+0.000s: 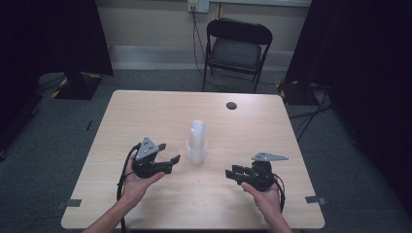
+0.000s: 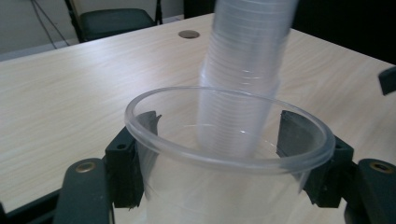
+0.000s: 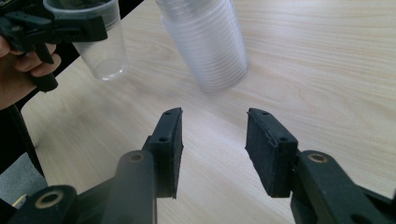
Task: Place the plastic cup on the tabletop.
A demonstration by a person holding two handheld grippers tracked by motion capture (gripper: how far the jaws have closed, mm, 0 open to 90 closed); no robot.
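Left gripper view gives me a single clear plastic cup (image 2: 224,158) clamped between my left gripper's (image 2: 229,154) jaws, one pad on each side of its wall just under the rim.

Just beyond it I see the stack of clear cups (image 1: 197,141) standing upside down near the middle of the wooden table (image 1: 145,111). My right gripper (image 3: 212,149) hangs low over the table with its jaws apart and nothing between them, pointed at the stack. Behind the table stands a black folding chair (image 1: 236,51).
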